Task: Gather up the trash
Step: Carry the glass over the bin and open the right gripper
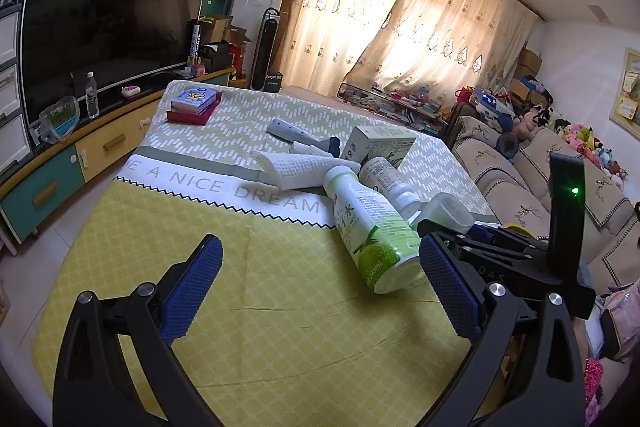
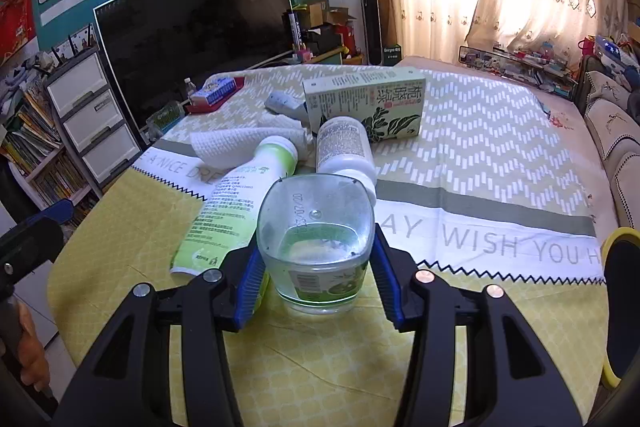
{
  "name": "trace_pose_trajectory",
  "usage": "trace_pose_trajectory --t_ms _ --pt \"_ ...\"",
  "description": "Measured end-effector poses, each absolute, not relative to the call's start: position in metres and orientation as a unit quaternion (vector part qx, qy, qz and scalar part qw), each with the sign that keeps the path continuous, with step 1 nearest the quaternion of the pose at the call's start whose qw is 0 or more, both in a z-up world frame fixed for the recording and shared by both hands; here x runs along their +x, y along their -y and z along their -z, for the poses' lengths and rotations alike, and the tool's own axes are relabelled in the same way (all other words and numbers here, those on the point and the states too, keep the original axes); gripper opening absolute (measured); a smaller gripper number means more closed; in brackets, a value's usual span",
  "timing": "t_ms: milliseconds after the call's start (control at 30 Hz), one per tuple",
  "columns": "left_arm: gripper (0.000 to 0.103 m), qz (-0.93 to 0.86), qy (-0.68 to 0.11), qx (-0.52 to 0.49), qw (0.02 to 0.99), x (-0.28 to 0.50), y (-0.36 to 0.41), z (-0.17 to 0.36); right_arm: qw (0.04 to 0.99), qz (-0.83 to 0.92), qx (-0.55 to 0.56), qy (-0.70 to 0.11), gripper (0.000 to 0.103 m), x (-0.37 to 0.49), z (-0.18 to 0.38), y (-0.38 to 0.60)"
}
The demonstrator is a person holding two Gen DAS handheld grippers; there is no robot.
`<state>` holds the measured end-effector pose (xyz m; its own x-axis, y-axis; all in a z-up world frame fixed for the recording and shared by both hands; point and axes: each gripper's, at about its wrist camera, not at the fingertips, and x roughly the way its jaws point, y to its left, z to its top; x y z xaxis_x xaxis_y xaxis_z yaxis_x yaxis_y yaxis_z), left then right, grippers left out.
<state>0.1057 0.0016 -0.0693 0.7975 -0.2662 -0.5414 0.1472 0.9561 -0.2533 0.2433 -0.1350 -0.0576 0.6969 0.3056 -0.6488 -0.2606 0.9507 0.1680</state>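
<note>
Right gripper [image 2: 318, 291] grasps the clear cup [image 2: 316, 239] on its side.

The cup lies near the table's [image 2: 480, 347] front edge, touching the green bottle [image 2: 240, 195] (nearest trash, so first); left gripper [image 1: 320, 291] hangs spread, empty.

— What do we record?
— We note a clear plastic cup [image 2: 316, 239] lying on its side, a green-labelled bottle [image 2: 236, 203] toppled beside it, a white bottle [image 2: 344, 147] behind, a green carton [image 2: 364, 103] and crumpled tissue [image 2: 236, 143].
</note>
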Motion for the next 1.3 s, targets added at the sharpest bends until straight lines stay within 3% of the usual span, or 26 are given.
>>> trace_pose_trajectory --t_ms 400,767,1300 --pt "0.097 0.114 -0.303 -0.083 0.942 0.104 0.013 0.069 0.935 -0.108 0.058 -0.333 0.048 0.225 0.044 0.180" --pt "0.097 0.126 -0.318 -0.060 0.938 0.110 0.042 0.073 0.947 0.035 0.093 -0.307 0.048 0.206 0.045 0.285" --pt "0.097 0.146 -0.344 -0.029 0.927 0.124 0.086 0.085 0.915 0.205 0.133 -0.320 0.048 0.187 0.089 0.421"
